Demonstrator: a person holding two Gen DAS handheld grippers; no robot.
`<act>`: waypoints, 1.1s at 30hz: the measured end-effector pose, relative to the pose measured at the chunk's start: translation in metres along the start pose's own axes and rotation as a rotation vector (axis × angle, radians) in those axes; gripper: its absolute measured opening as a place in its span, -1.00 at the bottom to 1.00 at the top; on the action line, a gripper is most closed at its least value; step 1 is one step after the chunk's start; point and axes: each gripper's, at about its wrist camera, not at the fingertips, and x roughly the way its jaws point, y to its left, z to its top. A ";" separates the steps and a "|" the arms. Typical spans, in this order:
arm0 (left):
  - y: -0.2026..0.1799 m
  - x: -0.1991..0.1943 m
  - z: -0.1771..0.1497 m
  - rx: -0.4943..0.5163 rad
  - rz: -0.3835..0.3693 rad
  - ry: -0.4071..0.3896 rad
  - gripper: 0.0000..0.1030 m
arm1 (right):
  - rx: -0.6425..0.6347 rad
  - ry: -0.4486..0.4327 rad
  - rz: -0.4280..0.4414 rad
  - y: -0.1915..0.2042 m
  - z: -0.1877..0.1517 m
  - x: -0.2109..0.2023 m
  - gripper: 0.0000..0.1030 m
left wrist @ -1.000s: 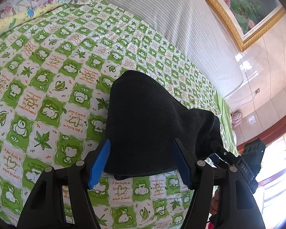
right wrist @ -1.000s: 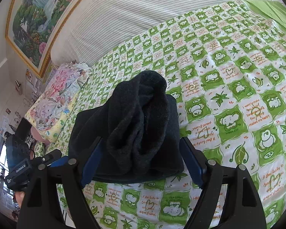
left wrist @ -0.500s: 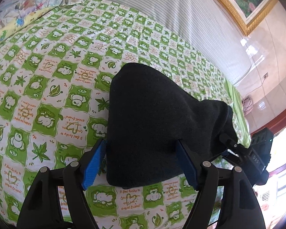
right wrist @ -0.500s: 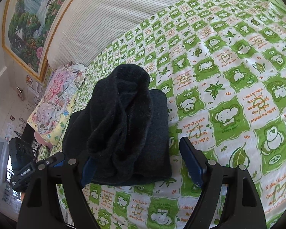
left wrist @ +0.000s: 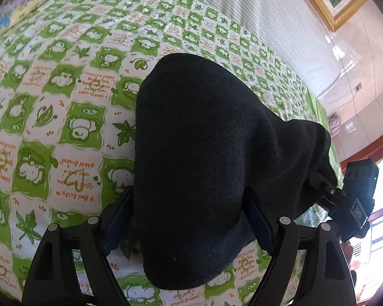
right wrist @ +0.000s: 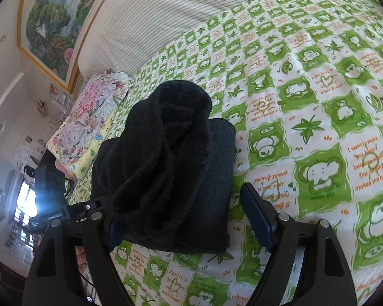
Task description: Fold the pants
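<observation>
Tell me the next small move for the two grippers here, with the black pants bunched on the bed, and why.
Probably press both grippers down to flatten the fold. The black pants sit as a folded bundle on the green checked bedsheet, the top layer humped and rumpled. The left gripper, jaws opening, straddles one end; the right gripper, open, straddles the other.

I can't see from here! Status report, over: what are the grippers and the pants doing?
Left gripper opening, black pants between its fingers. Right gripper open around the folded bundle. Pants lie on the green bedspread. Nothing in the way.
</observation>
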 end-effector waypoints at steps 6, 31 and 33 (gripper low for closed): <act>-0.016 0.006 0.001 0.073 0.065 -0.023 0.34 | -0.073 0.039 -0.031 0.010 0.000 0.014 0.52; -0.031 -0.046 -0.015 0.155 0.137 -0.143 -0.25 | -0.097 -0.004 0.008 0.049 -0.005 -0.004 -0.06; -0.028 -0.054 -0.017 0.145 0.141 -0.156 -0.25 | -0.102 -0.001 0.017 0.054 -0.006 -0.003 -0.06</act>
